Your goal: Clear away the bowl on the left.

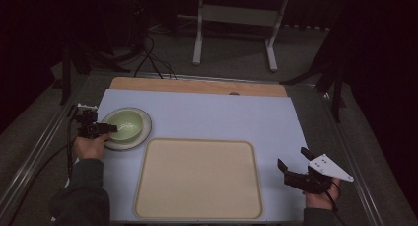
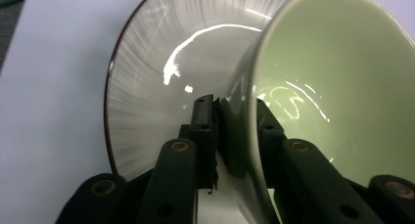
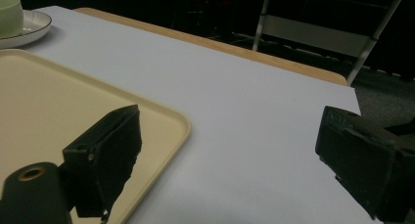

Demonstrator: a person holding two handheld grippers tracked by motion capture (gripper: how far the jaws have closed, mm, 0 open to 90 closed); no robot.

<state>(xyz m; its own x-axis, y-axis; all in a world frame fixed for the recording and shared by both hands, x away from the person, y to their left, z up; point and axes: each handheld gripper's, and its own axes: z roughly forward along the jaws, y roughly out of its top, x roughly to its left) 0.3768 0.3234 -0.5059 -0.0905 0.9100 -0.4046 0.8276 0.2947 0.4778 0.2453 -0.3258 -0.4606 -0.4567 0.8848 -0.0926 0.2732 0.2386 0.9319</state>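
A pale green bowl sits on a white plate with a dark rim at the left of the light blue mat. My left gripper is shut on the bowl's left rim. In the left gripper view the bowl fills the right side, its wall pinched between the jaws at my left gripper, above the plate. My right gripper stands open at the front right, off the beige tray. In the right gripper view my right gripper has nothing between its jaws.
The beige tray lies at the front middle of the mat. A wooden strip runs along the mat's far edge. A white table frame and cables stand on the floor beyond. The bowl and plate show far left.
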